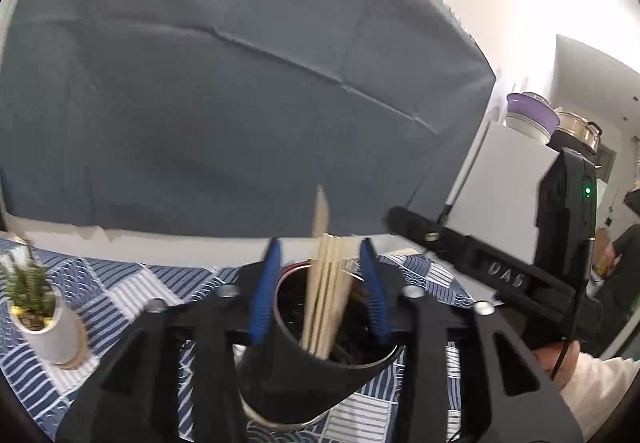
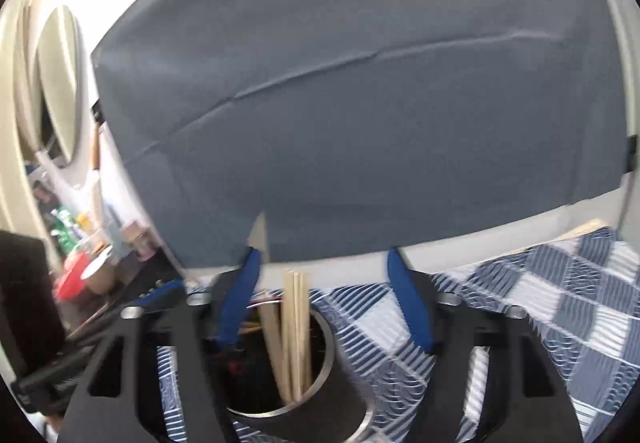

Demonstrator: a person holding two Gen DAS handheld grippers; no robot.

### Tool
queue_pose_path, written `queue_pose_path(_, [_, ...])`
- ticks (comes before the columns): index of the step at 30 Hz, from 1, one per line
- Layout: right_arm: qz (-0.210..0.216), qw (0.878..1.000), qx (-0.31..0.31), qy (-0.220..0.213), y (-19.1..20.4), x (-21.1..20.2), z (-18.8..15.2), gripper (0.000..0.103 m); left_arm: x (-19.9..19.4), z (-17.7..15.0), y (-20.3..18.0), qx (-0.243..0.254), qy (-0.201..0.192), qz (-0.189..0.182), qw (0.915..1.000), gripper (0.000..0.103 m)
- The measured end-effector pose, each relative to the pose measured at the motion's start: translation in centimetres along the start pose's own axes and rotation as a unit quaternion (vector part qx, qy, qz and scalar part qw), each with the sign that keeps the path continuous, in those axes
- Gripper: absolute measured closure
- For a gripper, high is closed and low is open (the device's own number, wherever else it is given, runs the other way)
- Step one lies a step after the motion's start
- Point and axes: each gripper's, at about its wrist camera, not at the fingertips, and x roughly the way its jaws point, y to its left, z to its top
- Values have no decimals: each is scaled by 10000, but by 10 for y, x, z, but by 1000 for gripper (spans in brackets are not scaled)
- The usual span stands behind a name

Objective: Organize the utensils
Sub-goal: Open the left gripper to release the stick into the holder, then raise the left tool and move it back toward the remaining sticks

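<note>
blurred: pale wooden chopsticks (image 1: 326, 295) | cut off: black metal-rimmed holder cup's (image 2: 320, 395) base | hidden: cup floor

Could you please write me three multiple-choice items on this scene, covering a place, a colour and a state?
1. Where are the chopsticks?
A. in the dark cup
B. flat on the tablecloth
C. in the plant pot

2. What colour are the pads of the left hand-held gripper?
A. red
B. blue
C. white

3. How does the right hand-held gripper stand?
A. shut on a spoon
B. shut on the cup's rim
C. open

Answers:
1 A, they stand upright inside the cup.
2 B, both pads show blue.
3 C, its pads stand apart, pressing nothing.
</note>
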Motion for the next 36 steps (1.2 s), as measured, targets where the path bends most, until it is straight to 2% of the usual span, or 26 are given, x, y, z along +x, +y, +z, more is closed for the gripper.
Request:
queue_pose_path(1, [-41, 10000, 28, -6, -3, -4, 1, 38, -6, 1, -1, 16, -18, 69, 10000, 51])
queue_pose_path(3, [-90, 9999, 76, 17, -8, -11, 3, 27, -16, 1, -1, 39, -28, 195, 9998, 40])
queue_pose_path(4, [-168, 9998, 78, 0, -9, -14, 4, 18, -23, 1, -3, 66, -38, 289, 9996, 33])
queue_pose_path(6, [-237, 9997, 46, -22, -10, -20, 4, 16, -32, 2, -6, 132, -5, 376, 9992, 28])
queue_pose_path(8, [-258, 9997, 31, 51, -11, -23, 4, 15, -44, 2, -13, 274, 17, 548, 9981, 14])
queue_pose_path(11, [-249, 9996, 54, 133, -10, -29, 2, 14, -59, 0, -22, 424, -23, 705, 9966, 7])
queue_pose_path(17, [-174, 9994, 88, 297, -11, -47, -3, 13, -78, -13, -37, 579, 98, 1073, 9925, 6])
queue_pose_path(26, [-185, 9983, 23, 555, -14, -75, -22, 12, -110, -45, -46, 364, 271, 1411, 9890, 6])
queue_pose_path(36, [-218, 9950, -203, 954, -11, -92, -55, 12, -141, -81, -43, 253, 548, 1955, 9788, 6])
